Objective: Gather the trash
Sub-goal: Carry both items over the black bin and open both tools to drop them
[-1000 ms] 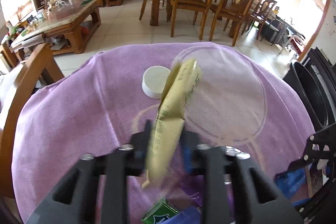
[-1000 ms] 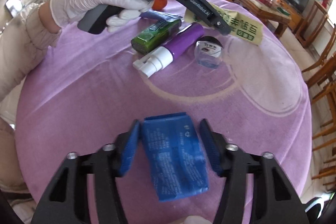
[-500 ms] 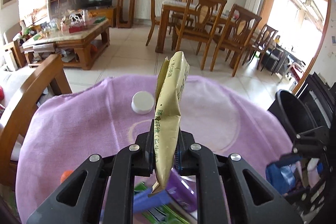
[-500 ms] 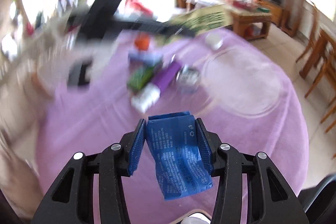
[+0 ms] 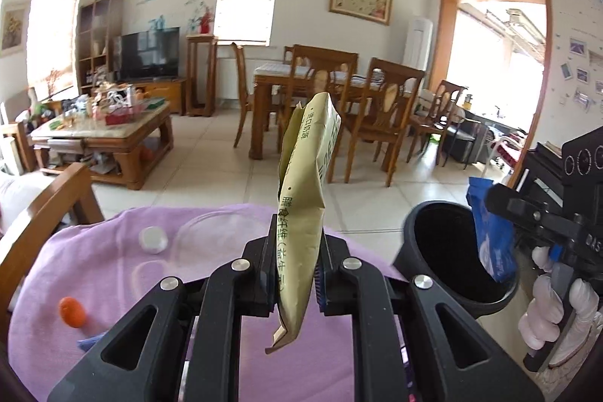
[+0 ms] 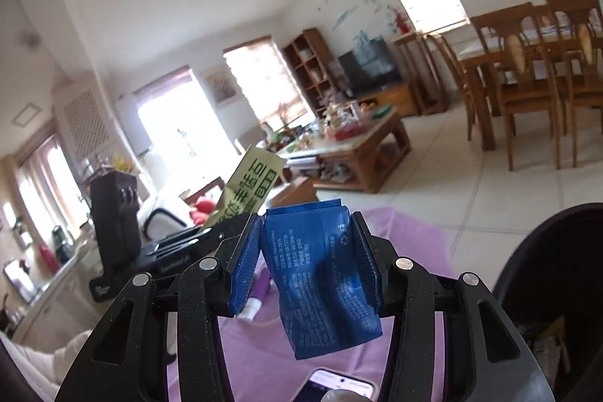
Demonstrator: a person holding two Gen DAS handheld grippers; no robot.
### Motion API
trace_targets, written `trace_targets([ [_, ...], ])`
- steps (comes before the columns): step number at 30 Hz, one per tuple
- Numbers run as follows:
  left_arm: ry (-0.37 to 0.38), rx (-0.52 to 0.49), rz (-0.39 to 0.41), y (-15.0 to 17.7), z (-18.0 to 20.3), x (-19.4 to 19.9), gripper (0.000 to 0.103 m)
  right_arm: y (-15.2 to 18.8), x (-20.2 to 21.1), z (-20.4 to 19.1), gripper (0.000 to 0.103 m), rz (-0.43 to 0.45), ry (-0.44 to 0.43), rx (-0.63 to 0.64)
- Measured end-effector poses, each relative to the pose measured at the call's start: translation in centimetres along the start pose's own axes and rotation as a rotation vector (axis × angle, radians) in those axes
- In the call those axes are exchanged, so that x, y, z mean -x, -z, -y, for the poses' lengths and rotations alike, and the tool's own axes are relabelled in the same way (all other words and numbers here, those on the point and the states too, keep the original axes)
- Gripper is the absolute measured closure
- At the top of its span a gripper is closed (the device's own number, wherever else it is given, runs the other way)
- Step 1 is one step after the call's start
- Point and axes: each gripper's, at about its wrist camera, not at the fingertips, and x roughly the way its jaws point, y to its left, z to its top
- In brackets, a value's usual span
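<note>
The yellow wrapper (image 5: pixel 301 213) bears black Chinese print including "膳食纤维"; the blue wrapper (image 6: pixel 324 274) carries small white print and a recycling mark.

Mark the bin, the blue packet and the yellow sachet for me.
bin (image 5: pixel 414 240), left wrist view, on its near outer wall.
blue packet (image 6: pixel 324 285), right wrist view, on its printed face between the gripper pads.
yellow sachet (image 5: pixel 301 213), left wrist view, on its middle, above the gripper pads.

Black bin (image 6: pixel 546 289) cut off by the right edge, its contents indistinct. Phone (image 6: pixel 335 387) cropped at the bottom edge. Purple bottle (image 6: pixel 262 289) largely hidden behind the right tool (image 6: pixel 307 266).
</note>
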Motion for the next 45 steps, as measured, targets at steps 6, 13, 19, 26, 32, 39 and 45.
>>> trace_targets([
  [6,0.090,-0.053,0.004,-0.5,6.6,-2.0,0.087,-1.0,7.7,6.1,0.056,0.107,0.138,-0.058],
  [13,0.198,-0.101,-0.047,0.3,13.4,-5.4,0.087,0.8,15.1,14.4,0.055,0.167,0.295,-0.151],
  [19,0.273,-0.117,-0.132,2.2,17.4,-8.6,0.087,3.8,17.7,20.7,0.055,0.165,0.373,-0.243],
  [26,0.307,-0.152,-0.258,4.5,20.5,-11.5,0.087,6.9,15.3,24.3,0.055,0.124,0.399,-0.311],
  [32,0.292,-0.178,-0.301,5.5,21.9,-13.0,0.087,7.4,13.9,27.0,0.055,0.106,0.401,-0.346],
  [39,0.277,-0.203,-0.326,6.4,23.0,-13.6,0.084,8.1,13.4,28.2,0.054,0.100,0.391,-0.374],
  [45,0.255,-0.231,-0.340,6.5,23.5,-13.4,0.069,7.8,13.3,27.6,0.038,0.095,0.400,-0.390],
])
